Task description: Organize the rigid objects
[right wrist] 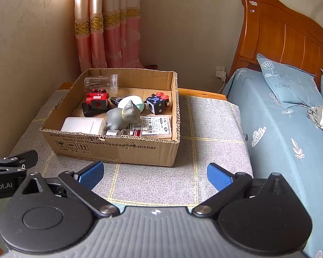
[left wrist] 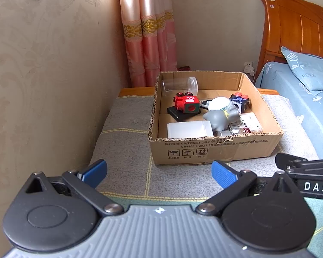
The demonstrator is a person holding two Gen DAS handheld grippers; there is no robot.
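Observation:
A shallow cardboard box (left wrist: 215,150) (right wrist: 109,148) sits on a grey checked cloth. Inside lie a red toy cube (left wrist: 187,104) (right wrist: 98,101), a dark blue cube with red knobs (left wrist: 239,102) (right wrist: 158,103), a grey animal figurine (left wrist: 222,118) (right wrist: 122,118), a white container (left wrist: 189,130) (right wrist: 81,125), a clear jar (left wrist: 179,85) (right wrist: 101,81) on its side and a printed packet (left wrist: 248,124) (right wrist: 156,126). My left gripper (left wrist: 159,173) is open, short of the box's front wall. My right gripper (right wrist: 155,173) is open too, at the box's near right corner. Neither holds anything.
The grey cloth (right wrist: 204,129) covers a low wooden table (right wrist: 204,92). A bed with blue sheets (right wrist: 280,139), a pillow (right wrist: 290,81) and a wooden headboard (right wrist: 290,32) borders the right. A padded beige panel (left wrist: 43,75) stands at the left, pink curtains (right wrist: 109,32) behind.

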